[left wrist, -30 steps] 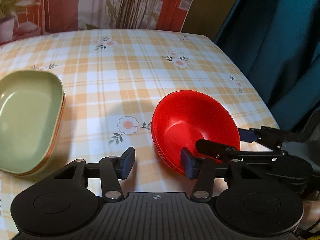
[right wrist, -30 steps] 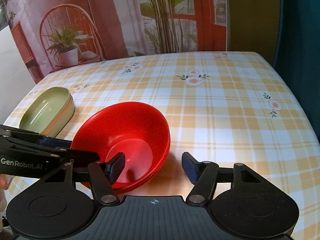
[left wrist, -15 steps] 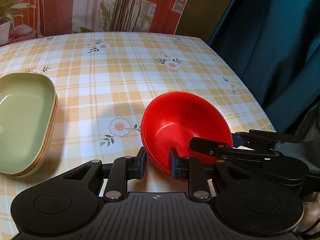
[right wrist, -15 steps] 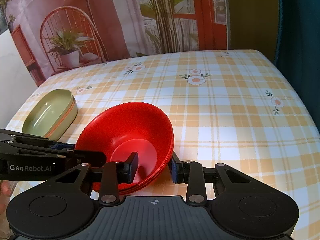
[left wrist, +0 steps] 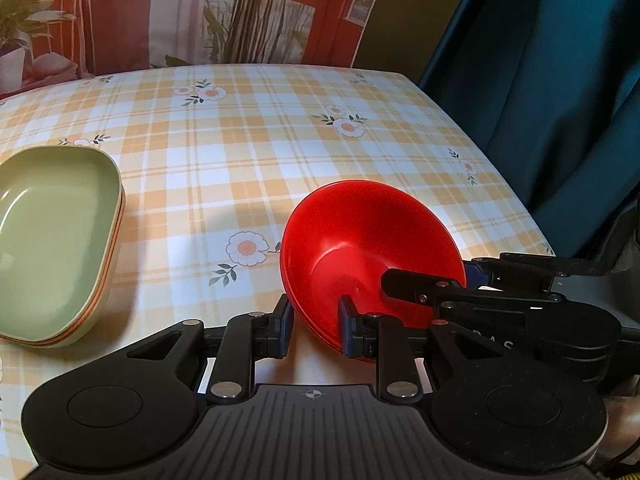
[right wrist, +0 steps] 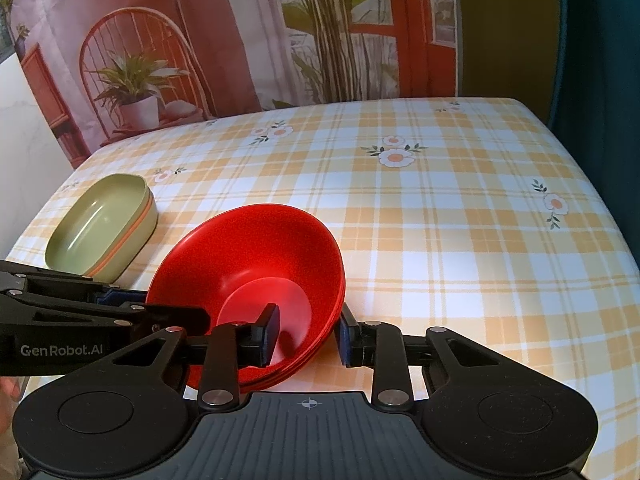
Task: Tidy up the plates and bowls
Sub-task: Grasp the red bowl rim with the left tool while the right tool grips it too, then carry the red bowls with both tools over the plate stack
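You've just shut both tools, left tool point(left wrist: 312, 326) & right tool point(right wrist: 306, 334), onto opposite rims of the red bowl stack point(right wrist: 256, 264), lower centre of frame on the surface point(right wrist: 440, 220) and tilted, so it's ready to move.

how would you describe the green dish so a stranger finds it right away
On the checked tablecloth, look to the left edge, away from the red bowls both grippers hold. The green dish sits there untouched: pale, oblong, with an orange band under its rim.

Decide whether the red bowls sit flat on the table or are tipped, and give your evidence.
Tipped. The red bowls lean with their opening angled sideways; the left gripper and right gripper each pinch the rim.
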Motion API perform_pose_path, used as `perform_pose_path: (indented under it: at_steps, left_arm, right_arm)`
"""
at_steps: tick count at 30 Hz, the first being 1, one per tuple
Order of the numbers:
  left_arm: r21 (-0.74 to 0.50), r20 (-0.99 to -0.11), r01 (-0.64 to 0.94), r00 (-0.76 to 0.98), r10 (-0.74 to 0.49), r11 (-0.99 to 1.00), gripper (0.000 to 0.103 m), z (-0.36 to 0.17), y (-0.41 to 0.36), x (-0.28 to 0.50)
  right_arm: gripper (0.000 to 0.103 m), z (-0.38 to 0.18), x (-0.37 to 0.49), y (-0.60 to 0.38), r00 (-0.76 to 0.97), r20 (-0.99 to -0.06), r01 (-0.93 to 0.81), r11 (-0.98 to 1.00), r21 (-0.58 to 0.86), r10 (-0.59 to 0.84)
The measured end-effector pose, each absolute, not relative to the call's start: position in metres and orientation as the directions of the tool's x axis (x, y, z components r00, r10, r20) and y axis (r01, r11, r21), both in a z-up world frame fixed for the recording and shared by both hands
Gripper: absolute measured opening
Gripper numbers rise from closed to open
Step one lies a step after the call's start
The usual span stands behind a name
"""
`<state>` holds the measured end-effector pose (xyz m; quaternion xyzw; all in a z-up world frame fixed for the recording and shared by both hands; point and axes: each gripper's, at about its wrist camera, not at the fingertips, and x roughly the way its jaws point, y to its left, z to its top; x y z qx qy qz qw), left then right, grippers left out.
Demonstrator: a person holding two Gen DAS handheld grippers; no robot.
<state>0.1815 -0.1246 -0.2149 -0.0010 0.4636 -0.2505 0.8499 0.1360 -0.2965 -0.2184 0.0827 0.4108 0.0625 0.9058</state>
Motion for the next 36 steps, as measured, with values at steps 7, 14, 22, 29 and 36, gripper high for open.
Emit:
perform_pose_path:
  at_steps: [7, 14, 22, 29, 36]
  left_arm:
    - [-0.227, -0.789, 0.423, 0.449, -0.42, 0.877, 0.025, -0.212, -0.122, 0.178]
    - [-0.226, -0.782, 0.418, 0.46, -0.42, 0.88, 0.025, -0.209, -0.119, 0.175]
    - [-0.23, -0.772, 0.407, 0.476, -0.421, 0.884, 0.025, -0.203, -0.11, 0.173]
    - [-0.239, -0.757, 0.394, 0.496, -0.424, 0.887, 0.025, -0.196, -0.096, 0.172]
    - [-0.245, -0.737, 0.378, 0.526, -0.425, 0.893, 0.025, -0.188, -0.08, 0.173]
  right_arm:
    - [0.027, -0.216, 0.134, -0.293, 0.654, -0.735, -0.048, 0.979, 0.197, 0.18]
    - [0.027, -0.212, 0.134, -0.29, 0.653, -0.734, -0.05, 0.978, 0.204, 0.186]
    - [0.027, -0.204, 0.134, -0.28, 0.652, -0.733, -0.056, 0.977, 0.208, 0.193]
    - [0.027, -0.196, 0.138, -0.268, 0.65, -0.732, -0.069, 0.976, 0.208, 0.202]
    - [0.027, -0.186, 0.146, -0.253, 0.646, -0.731, -0.086, 0.973, 0.215, 0.219]
